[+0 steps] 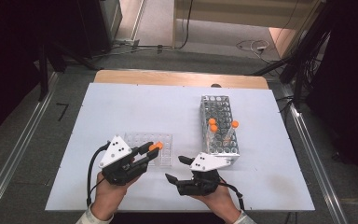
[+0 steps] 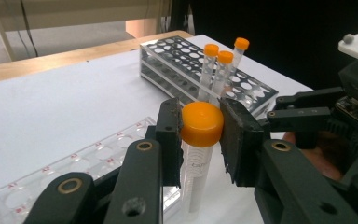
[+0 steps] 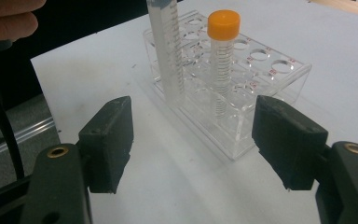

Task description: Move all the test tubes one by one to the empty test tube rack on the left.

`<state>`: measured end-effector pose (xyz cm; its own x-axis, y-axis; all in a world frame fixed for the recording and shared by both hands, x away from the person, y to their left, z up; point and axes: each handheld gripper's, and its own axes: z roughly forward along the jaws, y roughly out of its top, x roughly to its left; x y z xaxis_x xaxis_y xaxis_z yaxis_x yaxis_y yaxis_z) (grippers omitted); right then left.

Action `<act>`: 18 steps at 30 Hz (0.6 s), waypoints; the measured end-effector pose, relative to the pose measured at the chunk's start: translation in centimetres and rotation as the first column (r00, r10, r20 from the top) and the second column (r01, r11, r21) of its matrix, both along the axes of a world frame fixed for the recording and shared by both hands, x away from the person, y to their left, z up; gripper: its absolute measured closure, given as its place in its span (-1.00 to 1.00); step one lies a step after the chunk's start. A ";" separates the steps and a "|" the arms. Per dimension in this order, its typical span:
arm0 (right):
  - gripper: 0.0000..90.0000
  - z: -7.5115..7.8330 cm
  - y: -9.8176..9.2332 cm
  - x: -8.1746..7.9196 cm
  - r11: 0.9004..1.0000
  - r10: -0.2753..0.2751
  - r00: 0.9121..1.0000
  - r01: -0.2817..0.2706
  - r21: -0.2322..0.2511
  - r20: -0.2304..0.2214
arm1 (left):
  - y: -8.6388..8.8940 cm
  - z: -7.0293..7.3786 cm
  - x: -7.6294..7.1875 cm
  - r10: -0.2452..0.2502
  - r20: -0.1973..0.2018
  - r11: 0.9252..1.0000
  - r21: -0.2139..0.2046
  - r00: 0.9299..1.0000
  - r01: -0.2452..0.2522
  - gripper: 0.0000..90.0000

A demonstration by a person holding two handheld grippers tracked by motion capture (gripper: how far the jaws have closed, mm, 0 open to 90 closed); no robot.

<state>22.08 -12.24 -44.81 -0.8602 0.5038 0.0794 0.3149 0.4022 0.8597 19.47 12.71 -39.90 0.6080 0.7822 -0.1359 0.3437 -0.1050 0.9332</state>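
White tabletop (image 1: 121,107) lay under both hands. At left, the left gripper (image 2: 200,133) had its jaws clenched on an orange-capped tube (image 2: 200,140) above the clear rack (image 1: 148,149); I judged seating it came next. Beside it, the right gripper (image 3: 193,140) stood released, empty

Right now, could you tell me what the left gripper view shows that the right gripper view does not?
Left gripper view: the left tool shut on the orange cap of the held tube, and behind it the metal rack holding three orange-capped tubes. Right gripper view: the right tool open with nothing between its jaws, and a lone capped tube standing in the clear rack. Both: the clear rack, the held tube's graduated body and the white table.
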 end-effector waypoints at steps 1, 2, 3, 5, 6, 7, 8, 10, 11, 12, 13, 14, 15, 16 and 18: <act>-0.38 0.0 -0.1 0.0 1.000 0.000 1.000 0.000 0.000 0.001 | 0.1 0.0 0.1 0.004 0.001 1.000 0.002 1.000 -0.004 0.55; -0.38 0.0 -0.1 0.0 1.000 -0.001 1.000 0.001 0.000 0.000 | 0.3 0.1 0.2 0.009 0.002 1.000 0.000 1.000 -0.009 0.55; -0.38 0.1 -0.1 0.1 1.000 -0.002 1.000 0.002 0.000 0.002 | 0.4 0.1 0.3 0.017 0.006 1.000 -0.001 1.000 -0.017 0.55; -0.38 0.0 -0.2 0.1 1.000 -0.008 1.000 0.008 -0.002 -0.005 | 0.6 0.2 0.4 0.031 0.013 1.000 -0.005 0.999 -0.031 0.55; -0.38 0.0 -0.2 0.2 1.000 -0.008 1.000 0.008 -0.002 -0.006 | 0.7 0.3 0.5 0.041 0.021 0.999 0.007 0.999 -0.041 0.55; -0.38 0.0 -0.2 0.2 1.000 -0.008 1.000 0.008 -0.002 -0.006 | 0.8 0.4 0.6 0.048 0.029 0.999 0.011 0.998 -0.049 0.55; -0.38 0.0 -0.2 0.2 1.000 -0.008 1.000 0.008 0.000 -0.008 | 0.9 0.5 0.6 0.055 0.030 0.998 0.007 0.998 -0.055 0.55; -0.38 0.0 -0.2 0.2 1.000 -0.009 1.000 0.009 0.003 -0.006 | 1.1 0.6 0.8 0.060 0.036 0.998 0.009 0.998 -0.061 0.55; -0.38 0.1 -0.2 0.2 1.000 -0.010 1.000 0.010 0.003 -0.006 | 1.1 0.6 0.9 0.063 0.036 0.998 0.008 0.997 -0.063 0.55; -0.38 0.0 -0.2 0.2 1.000 -0.011 1.000 0.011 0.003 -0.007 | 1.1 0.6 1.0 0.068 0.039 0.998 0.008 0.997 -0.068 0.55; -0.38 0.0 -0.2 0.2 1.000 -0.011 1.000 0.011 0.002 -0.007 | 1.1 0.6 1.1 0.074 0.047 0.997 0.012 0.996 -0.074 0.55; -0.38 0.0 -0.2 0.2 1.000 -0.013 1.000 0.013 0.002 -0.008 | 1.1 0.7 1.1 0.079 0.052 0.997 0.018 0.995 -0.080 0.55; -0.38 0.1 -0.2 0.2 1.000 -0.013 1.000 0.013 0.003 -0.009 | 1.1 0.7 1.2 0.083 0.055 0.996 0.018 0.995 -0.084 0.55; -0.38 0.1 -0.2 0.2 1.000 -0.013 1.000 0.013 0.003 -0.008 | 1.1 0.7 1.3 0.089 0.059 0.996 0.015 0.994 -0.090 0.55; -0.38 0.1 -0.2 0.2 1.000 -0.015 1.000 0.015 0.005 -0.010 | 1.1 0.7 1.5 0.097 0.066 0.995 0.018 0.993 -0.098 0.55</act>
